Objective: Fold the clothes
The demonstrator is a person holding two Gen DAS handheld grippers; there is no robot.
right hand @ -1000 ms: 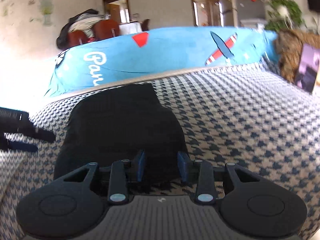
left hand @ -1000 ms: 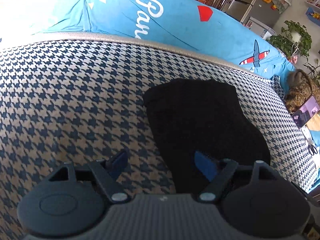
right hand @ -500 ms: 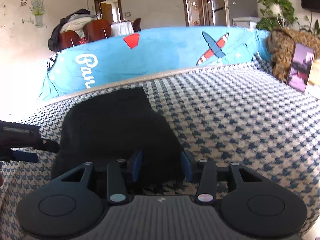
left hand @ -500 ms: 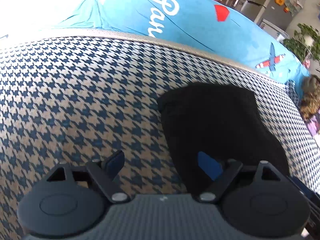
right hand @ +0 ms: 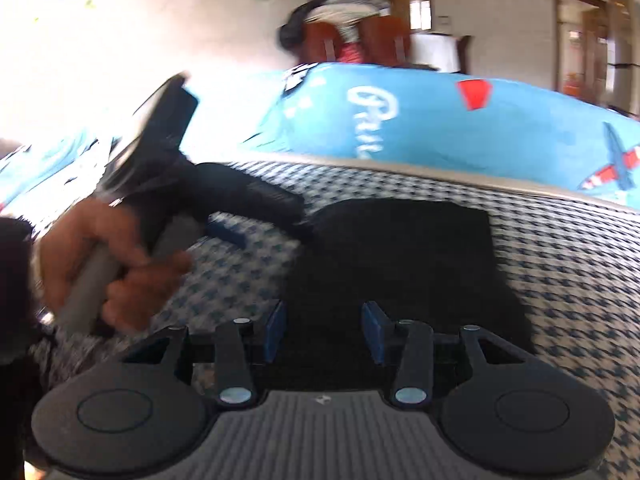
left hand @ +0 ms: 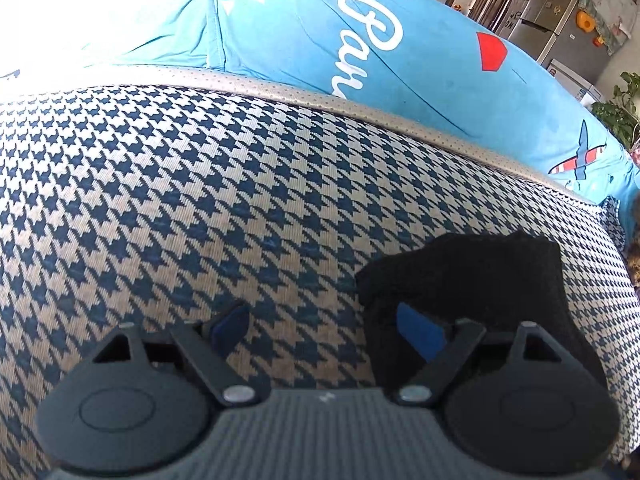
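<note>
A black folded garment lies flat on the houndstooth-covered surface. My left gripper is open wide and hangs low over the surface at the garment's left edge. Its right fingertip overlaps the black cloth and its left one is over bare houndstooth. In the right wrist view the garment fills the middle. My right gripper is over its near edge, jaws partly apart, with black cloth showing between the pads but not pinched. A hand holds the left gripper at the garment's left side.
A blue cover with white script and plane prints rises along the back of the surface. Behind it stand chairs draped with clothes, doorways, a fridge and a plant. The right wrist view is motion-blurred.
The left gripper slid left, so the garment now sits low and right in its view. The right wrist view swung left and rolled, bringing the hand and left gripper into full view.
</note>
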